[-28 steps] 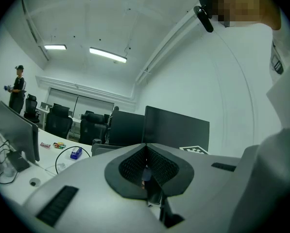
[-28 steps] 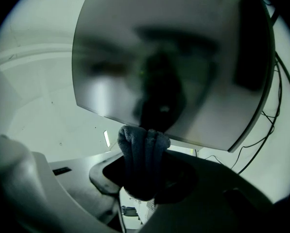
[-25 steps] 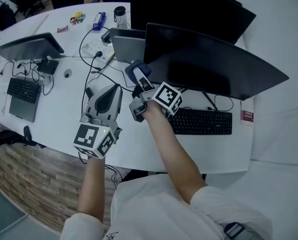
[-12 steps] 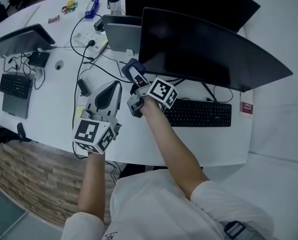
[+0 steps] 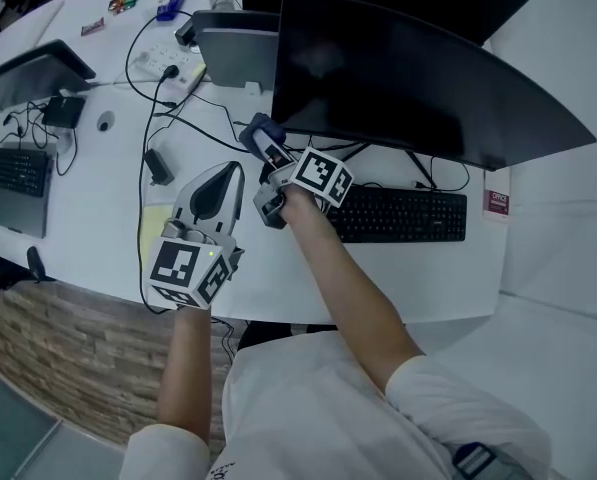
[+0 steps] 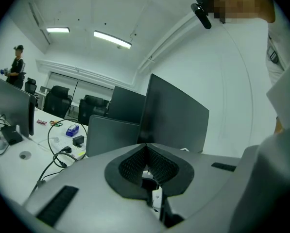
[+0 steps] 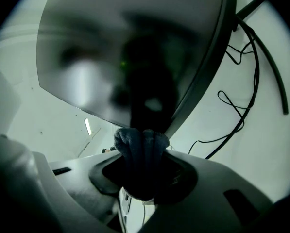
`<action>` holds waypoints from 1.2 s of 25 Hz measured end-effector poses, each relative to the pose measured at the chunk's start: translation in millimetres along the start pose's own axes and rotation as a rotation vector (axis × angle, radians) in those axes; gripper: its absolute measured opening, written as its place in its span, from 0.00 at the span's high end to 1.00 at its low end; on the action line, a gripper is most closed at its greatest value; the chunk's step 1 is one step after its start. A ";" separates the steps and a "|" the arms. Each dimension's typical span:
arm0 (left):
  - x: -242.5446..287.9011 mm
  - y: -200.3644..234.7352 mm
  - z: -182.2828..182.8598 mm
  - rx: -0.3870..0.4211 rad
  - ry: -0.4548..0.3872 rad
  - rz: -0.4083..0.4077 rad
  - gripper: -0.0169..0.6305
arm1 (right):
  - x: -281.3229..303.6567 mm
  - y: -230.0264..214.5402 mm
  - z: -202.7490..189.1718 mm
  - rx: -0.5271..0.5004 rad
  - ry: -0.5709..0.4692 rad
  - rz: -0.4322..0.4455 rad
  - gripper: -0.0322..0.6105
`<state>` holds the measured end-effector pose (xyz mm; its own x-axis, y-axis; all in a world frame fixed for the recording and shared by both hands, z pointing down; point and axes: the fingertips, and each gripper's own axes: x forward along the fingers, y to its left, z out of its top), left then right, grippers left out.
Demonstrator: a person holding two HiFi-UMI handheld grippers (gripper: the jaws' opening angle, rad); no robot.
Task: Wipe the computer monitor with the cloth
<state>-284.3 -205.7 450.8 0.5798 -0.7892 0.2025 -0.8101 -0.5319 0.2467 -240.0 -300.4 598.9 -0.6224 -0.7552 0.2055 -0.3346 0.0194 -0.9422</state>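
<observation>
The cloth point(image 5: 256, 131), a dark blue wad, is being clamped between the jaws of the right gripper point(image 5: 270, 154), and it is being held up at the lower left corner of the computer monitor point(image 5: 408, 78), above the white desk point(image 5: 98, 198) and left of the keyboard point(image 5: 403, 216). In the right gripper view the cloth point(image 7: 140, 142) is being squeezed tightly, bulging out beyond the right gripper point(image 7: 142, 165) just beneath the bottom edge of the monitor point(image 7: 125, 52). Whether fabric is actually being pressed against the glass cannot be told from either view. The left gripper point(image 5: 230, 174) is being kept low beside the right one. In its own view the left gripper point(image 6: 145, 152) is being held with its jaws together and nothing between them. The task is being judged as near its start: the cloth is in hand and at the screen's corner, while almost the whole width of the panel is being left to be covered. No wiped or dusty zones are being shown, since the screen is dark and is being viewed at a steep slant, with only blurred reflections on it. The monitor's stand is being largely hidden behind the right gripper's marker cube.
</observation>
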 end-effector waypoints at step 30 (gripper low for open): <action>16.5 -10.4 -23.8 -0.020 0.044 -0.005 0.96 | -21.7 -54.9 4.6 -0.465 0.140 -0.222 0.73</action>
<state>-264.3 -205.9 474.2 0.5879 -0.7717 0.2426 -0.8052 -0.5294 0.2671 -204.8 -288.1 644.9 -0.5788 -0.6804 0.4495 -0.7272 0.1813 -0.6621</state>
